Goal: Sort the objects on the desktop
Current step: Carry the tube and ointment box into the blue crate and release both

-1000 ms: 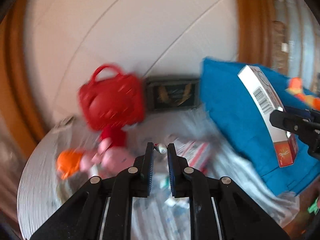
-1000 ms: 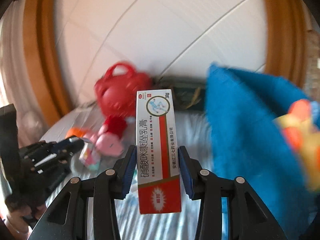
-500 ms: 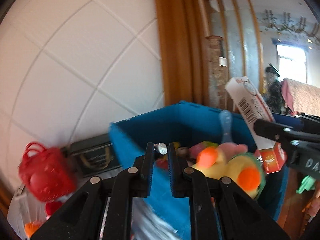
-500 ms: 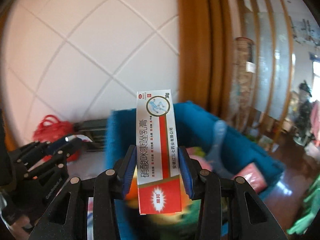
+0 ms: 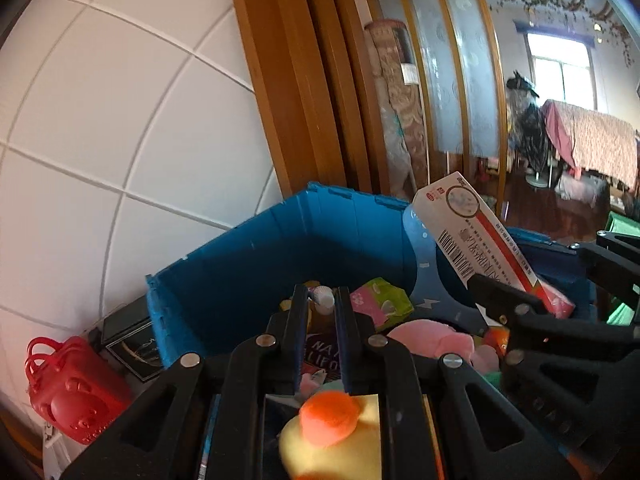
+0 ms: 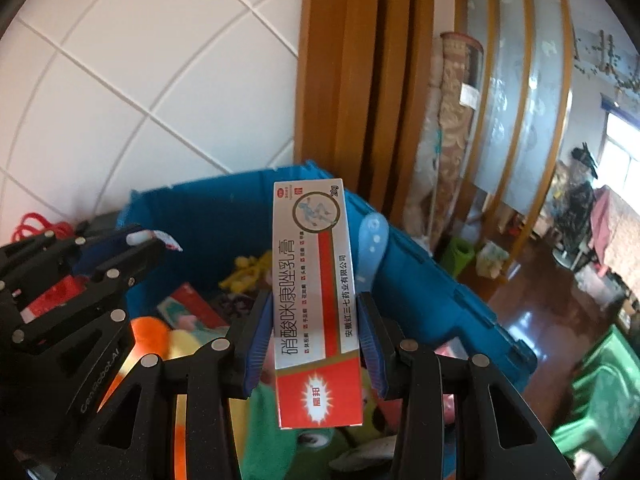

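My left gripper [image 5: 320, 296] is shut on a small white-capped tube [image 5: 322, 299] and hangs over the open blue bin [image 5: 256, 276]. In the right wrist view that left gripper [image 6: 150, 240] stands at the left, with the tube's white end [image 6: 140, 237] poking out. My right gripper [image 6: 314, 300] is shut on a tall white and red ointment box [image 6: 310, 256], held upright above the bin [image 6: 208, 216]. The left wrist view shows this box [image 5: 476, 240] tilted at the right, in the right gripper [image 5: 536, 268].
The bin holds a yellow plush duck with an orange tuft [image 5: 328, 420], a pink plush [image 5: 432, 340], a green and pink packet [image 5: 380, 304] and a pale blue plastic spoon [image 6: 372, 240]. A red bear-shaped handbag [image 5: 72, 392] and a dark box [image 5: 128, 340] lie left of it. Behind stand a white tiled wall and a wooden door frame.
Both grippers have swung right and upward, from over the table with the red handbag to over the blue bin. Each still holds its item.
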`<state>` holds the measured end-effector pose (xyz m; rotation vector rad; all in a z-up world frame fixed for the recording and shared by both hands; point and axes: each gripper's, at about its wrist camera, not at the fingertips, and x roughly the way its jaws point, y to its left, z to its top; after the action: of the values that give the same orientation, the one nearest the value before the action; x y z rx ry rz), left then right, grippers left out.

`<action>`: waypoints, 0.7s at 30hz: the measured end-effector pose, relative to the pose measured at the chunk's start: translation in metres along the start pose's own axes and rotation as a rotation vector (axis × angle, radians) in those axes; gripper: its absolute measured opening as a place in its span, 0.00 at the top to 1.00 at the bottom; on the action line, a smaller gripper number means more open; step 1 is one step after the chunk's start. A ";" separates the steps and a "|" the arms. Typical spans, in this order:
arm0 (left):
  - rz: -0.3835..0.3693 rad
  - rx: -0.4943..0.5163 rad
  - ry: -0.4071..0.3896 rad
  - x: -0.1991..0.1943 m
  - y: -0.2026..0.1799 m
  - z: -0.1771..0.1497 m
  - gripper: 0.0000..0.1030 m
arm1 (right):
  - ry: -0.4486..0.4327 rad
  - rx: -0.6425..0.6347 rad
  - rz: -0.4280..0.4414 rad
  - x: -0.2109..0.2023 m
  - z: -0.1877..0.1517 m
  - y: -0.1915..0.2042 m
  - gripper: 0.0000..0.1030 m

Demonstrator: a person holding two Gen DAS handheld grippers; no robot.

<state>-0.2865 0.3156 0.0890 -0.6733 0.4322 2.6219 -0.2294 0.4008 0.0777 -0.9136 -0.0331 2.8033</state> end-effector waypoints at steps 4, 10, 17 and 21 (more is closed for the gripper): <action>-0.025 0.029 0.064 0.020 -0.010 0.001 0.87 | 0.053 -0.009 -0.043 0.018 0.001 -0.001 0.60; -0.039 0.053 0.136 0.043 -0.020 -0.002 0.87 | 0.148 -0.006 -0.084 0.045 -0.006 -0.013 0.60; -0.059 0.080 0.173 0.051 -0.026 -0.004 0.87 | 0.208 -0.005 -0.120 0.066 -0.012 -0.025 0.60; -0.046 0.098 0.172 0.053 -0.030 -0.003 0.87 | 0.219 -0.007 -0.139 0.070 -0.013 -0.026 0.60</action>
<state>-0.3142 0.3561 0.0535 -0.8684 0.5838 2.4913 -0.2725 0.4394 0.0281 -1.1667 -0.0717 2.5636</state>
